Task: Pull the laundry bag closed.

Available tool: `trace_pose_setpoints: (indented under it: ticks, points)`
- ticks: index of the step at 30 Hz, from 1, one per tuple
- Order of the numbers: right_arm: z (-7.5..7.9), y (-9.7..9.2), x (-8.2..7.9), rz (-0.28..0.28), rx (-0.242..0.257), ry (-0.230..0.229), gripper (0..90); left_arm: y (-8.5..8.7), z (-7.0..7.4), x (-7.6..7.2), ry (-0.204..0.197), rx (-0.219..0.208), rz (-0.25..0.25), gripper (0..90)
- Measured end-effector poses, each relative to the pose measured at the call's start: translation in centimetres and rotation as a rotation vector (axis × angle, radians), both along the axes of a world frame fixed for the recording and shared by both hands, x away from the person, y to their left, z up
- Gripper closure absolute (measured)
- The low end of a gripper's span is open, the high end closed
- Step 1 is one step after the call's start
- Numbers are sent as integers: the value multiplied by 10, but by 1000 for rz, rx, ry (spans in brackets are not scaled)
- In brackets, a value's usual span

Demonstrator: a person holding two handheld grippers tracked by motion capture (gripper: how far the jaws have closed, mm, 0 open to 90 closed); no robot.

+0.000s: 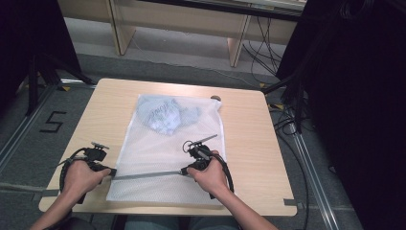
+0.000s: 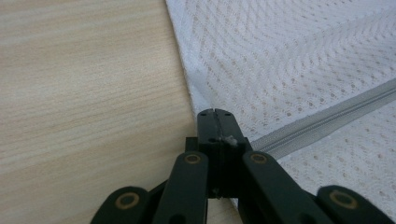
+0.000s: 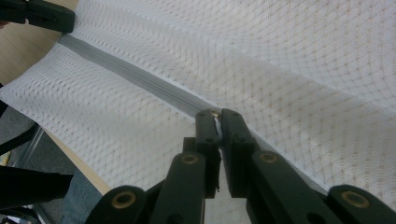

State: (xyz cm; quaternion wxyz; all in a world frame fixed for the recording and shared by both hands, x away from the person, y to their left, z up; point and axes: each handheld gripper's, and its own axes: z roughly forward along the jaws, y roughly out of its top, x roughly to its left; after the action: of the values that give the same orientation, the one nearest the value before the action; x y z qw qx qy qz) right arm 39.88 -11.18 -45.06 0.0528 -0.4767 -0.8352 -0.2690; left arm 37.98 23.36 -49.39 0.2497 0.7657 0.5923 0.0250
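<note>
On the light wooden table [image 1: 249,143], the white mesh laundry bag [image 1: 158,158] is pinned at its edge by the clamped left gripper [image 1: 113,172]. The grey zipper [image 1: 146,176] is being drawn; its pull, apparently, is nipped by the right gripper [image 3: 217,116]. Next, a steady pull along the zipper is called for.

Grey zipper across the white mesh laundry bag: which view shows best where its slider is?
The right gripper view: the right gripper is shut on a small pull at the end of the grey zipper. The left gripper view shows the zipper's other end, beside the closed left gripper. The high view shows the whole zipper, small.
</note>
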Motion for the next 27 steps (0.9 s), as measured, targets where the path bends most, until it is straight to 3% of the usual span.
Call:
trace_pose_setpoints:
  ticks: [8,13,27]
  points:
    - [1,-2,-3,-29,1,26,871,0,0,0,1,7,-8,899]
    - [-1,-7,-2,-13,-11,-1,871,1,0,0,1,7,-9,899]
    - [-1,-17,-4,-20,-4,18,871,0,0,0,0,7,-8,899]
